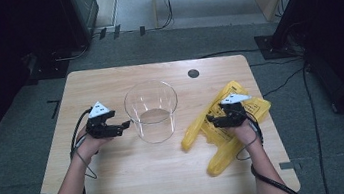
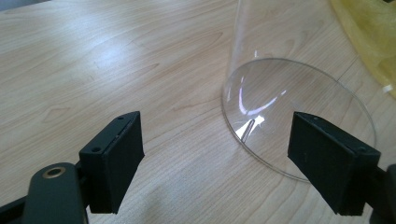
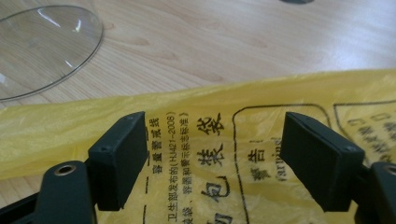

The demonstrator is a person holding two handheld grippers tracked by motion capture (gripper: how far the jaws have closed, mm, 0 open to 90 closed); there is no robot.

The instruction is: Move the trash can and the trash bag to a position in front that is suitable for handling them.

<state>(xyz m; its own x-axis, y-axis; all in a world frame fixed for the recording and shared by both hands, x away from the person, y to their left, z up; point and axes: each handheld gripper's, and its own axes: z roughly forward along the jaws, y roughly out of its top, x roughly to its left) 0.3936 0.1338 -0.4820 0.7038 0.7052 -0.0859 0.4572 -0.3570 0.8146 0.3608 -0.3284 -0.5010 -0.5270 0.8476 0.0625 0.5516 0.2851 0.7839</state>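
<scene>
A clear round container [image 1: 152, 110] stands upright in the middle of the wooden table [image 1: 119, 174]. Its base [image 2: 299, 116] lies just ahead of my left gripper [image 2: 217, 161], which is open with nothing between its jaws. In the high view the left gripper [image 1: 122, 127] sits just left of the container. A yellow plastic bag [image 1: 224, 125] with black print lies flat to the right. My right gripper [image 1: 211, 119] hovers over the bag [image 3: 224, 154], open, its jaws standing on either side of the printed text.
A dark round hole [image 1: 193, 73] sits in the table near its far edge. Grey floor with cables [image 1: 279, 83] surrounds the table, and black stands rise at the far right. Bare wood lies in front of the container.
</scene>
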